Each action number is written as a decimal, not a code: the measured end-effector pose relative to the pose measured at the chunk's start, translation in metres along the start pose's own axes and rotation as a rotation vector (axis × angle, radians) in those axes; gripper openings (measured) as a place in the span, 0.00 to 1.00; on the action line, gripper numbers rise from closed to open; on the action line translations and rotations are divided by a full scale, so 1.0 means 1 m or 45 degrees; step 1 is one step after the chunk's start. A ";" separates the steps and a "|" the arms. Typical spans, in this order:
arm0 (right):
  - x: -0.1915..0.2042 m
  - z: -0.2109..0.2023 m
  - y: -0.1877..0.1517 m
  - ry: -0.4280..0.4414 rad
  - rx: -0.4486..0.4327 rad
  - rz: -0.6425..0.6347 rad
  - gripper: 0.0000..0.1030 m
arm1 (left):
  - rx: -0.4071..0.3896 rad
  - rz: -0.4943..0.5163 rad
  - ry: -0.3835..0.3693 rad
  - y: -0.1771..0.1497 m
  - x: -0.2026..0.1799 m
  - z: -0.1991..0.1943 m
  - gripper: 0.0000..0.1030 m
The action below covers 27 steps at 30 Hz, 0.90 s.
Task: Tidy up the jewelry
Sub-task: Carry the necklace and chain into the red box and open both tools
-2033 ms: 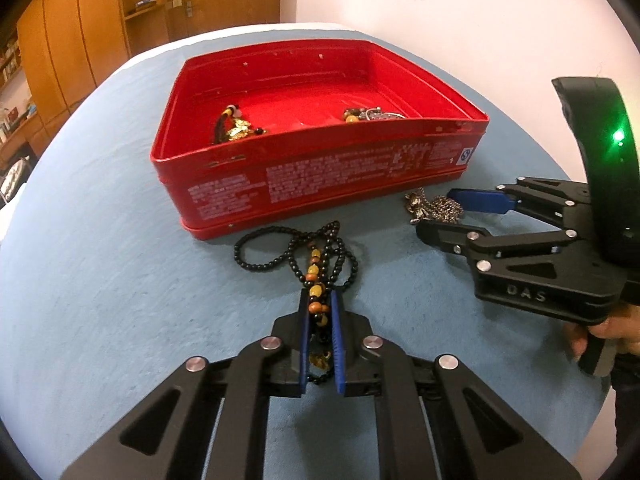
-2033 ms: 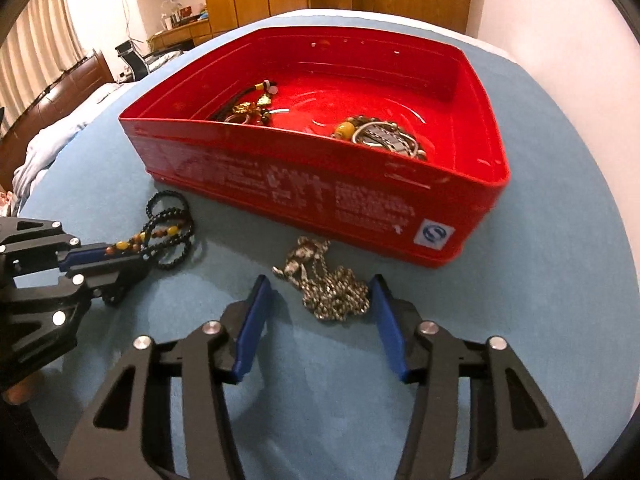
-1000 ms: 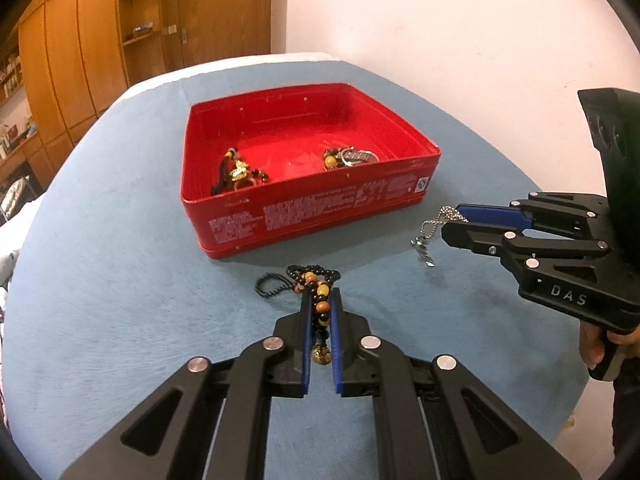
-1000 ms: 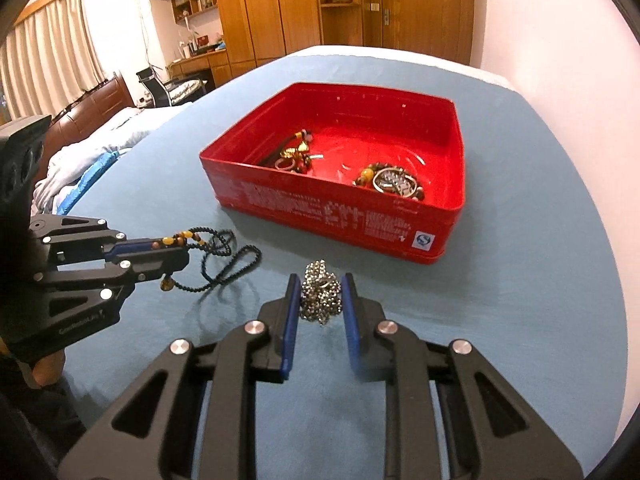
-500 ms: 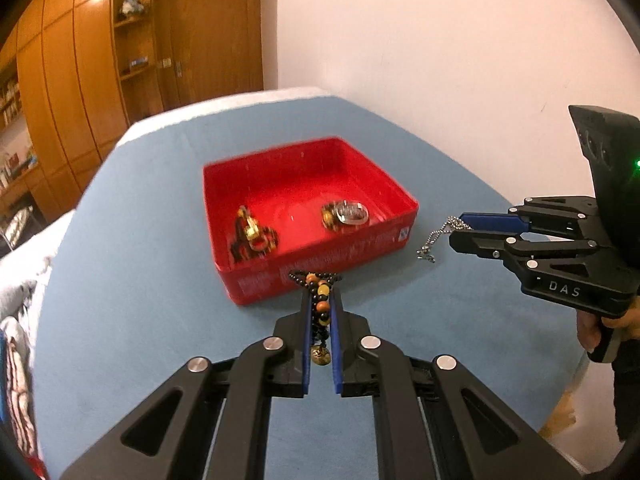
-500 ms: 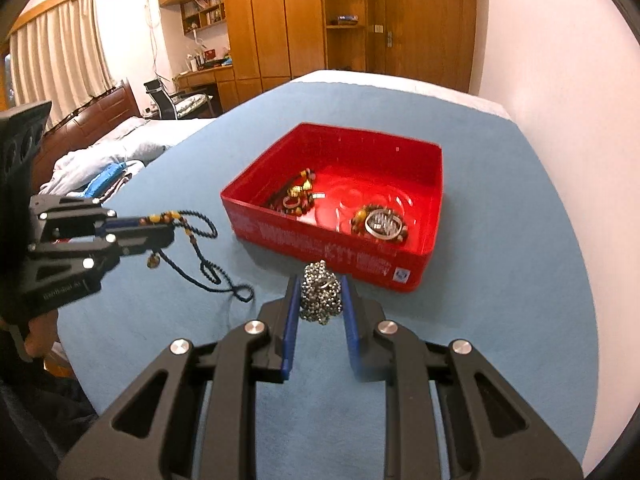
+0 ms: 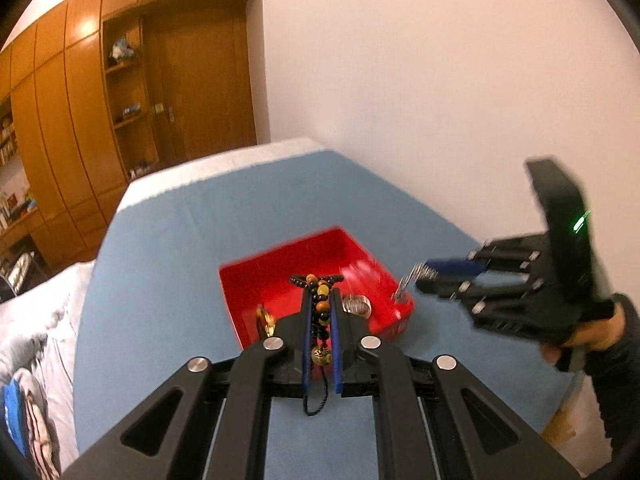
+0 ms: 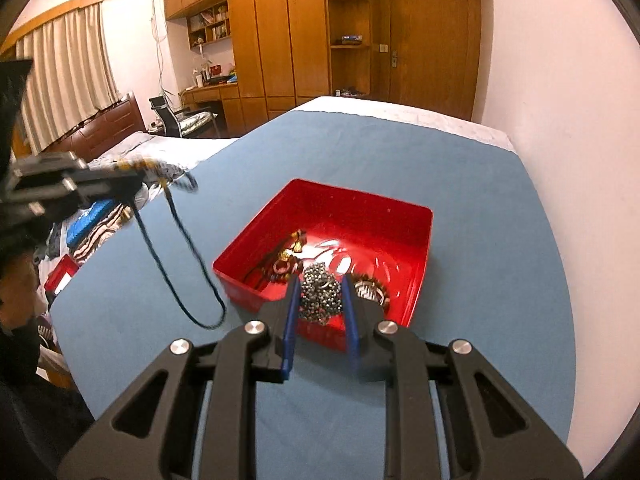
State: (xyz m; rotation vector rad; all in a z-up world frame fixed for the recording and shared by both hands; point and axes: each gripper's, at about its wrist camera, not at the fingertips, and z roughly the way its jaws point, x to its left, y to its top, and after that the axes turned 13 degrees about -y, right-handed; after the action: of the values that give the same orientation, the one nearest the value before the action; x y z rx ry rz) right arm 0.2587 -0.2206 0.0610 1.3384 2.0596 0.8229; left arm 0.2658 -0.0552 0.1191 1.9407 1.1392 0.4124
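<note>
My left gripper [image 7: 321, 300] is shut on a black bead necklace [image 7: 321, 312] with amber beads, held high above the red tray [image 7: 280, 276]. In the right wrist view the left gripper [image 8: 132, 178] shows at the left with the necklace's loop [image 8: 180, 240] hanging down. My right gripper [image 8: 320, 292] is shut on a bunched silver chain [image 8: 321, 298], held above the near edge of the red tray [image 8: 424, 240]. The right gripper [image 7: 424, 278] also shows at the right of the left wrist view. Other jewelry pieces [image 8: 286, 264] lie inside the tray.
The tray sits on a round blue-covered table [image 8: 460, 168]. A white wall [image 7: 440, 80] stands close on the right. A bed with clothes [image 8: 96, 216] lies beyond the table's left edge. Wooden cabinets [image 8: 300, 40] stand at the back.
Both grippers have risen well above the table with their jewelry and moved over the tray. The necklace's loop now hangs free in the air.
</note>
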 end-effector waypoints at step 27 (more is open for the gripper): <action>-0.010 0.183 -0.022 -0.043 0.428 0.001 0.25 | 0.348 -0.232 0.056 -0.037 0.115 0.198 0.09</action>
State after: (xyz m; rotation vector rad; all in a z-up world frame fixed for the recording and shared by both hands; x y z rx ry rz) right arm 0.3811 -0.2009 -0.0759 1.5148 2.2404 0.4617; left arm 0.4308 -0.0476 -0.0433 2.0441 1.4496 0.2104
